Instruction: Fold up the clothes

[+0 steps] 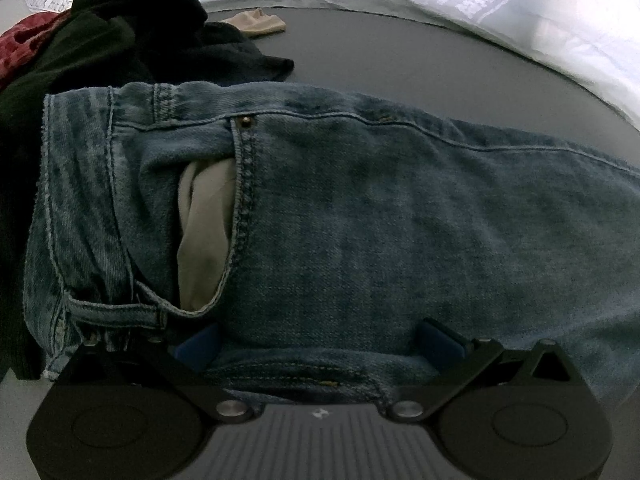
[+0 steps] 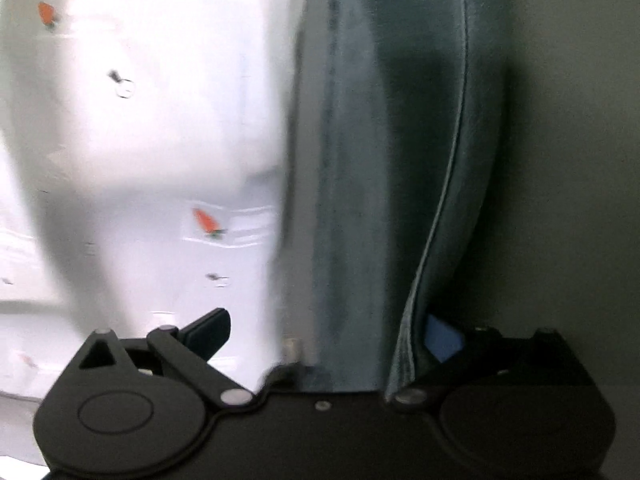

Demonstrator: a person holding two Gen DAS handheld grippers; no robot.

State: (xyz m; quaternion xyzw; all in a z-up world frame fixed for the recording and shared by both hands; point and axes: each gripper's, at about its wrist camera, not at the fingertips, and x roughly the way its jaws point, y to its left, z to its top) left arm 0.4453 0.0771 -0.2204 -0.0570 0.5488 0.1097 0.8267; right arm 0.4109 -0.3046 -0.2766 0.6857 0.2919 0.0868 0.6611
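Jeans (image 1: 360, 200), one blue pair, lie across the dark desk (image 1: 400, 56) directly ahead of the left tongs (image 1: 320, 340), whose two spread fingers straddle the waistband. Beyond lie one black garment (image 1: 120, 28), one red (image 1: 24, 44), one tan (image 1: 256, 24). Right tongs (image 2: 332, 336) gape around a hanging leg.

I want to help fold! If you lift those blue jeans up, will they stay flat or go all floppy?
Probably floppy: in the right wrist view the jeans already curve and sag. Likely heavy for cloth, since the denim looks thick with chunky seams. Probably not slippery, as the weave looks rough.
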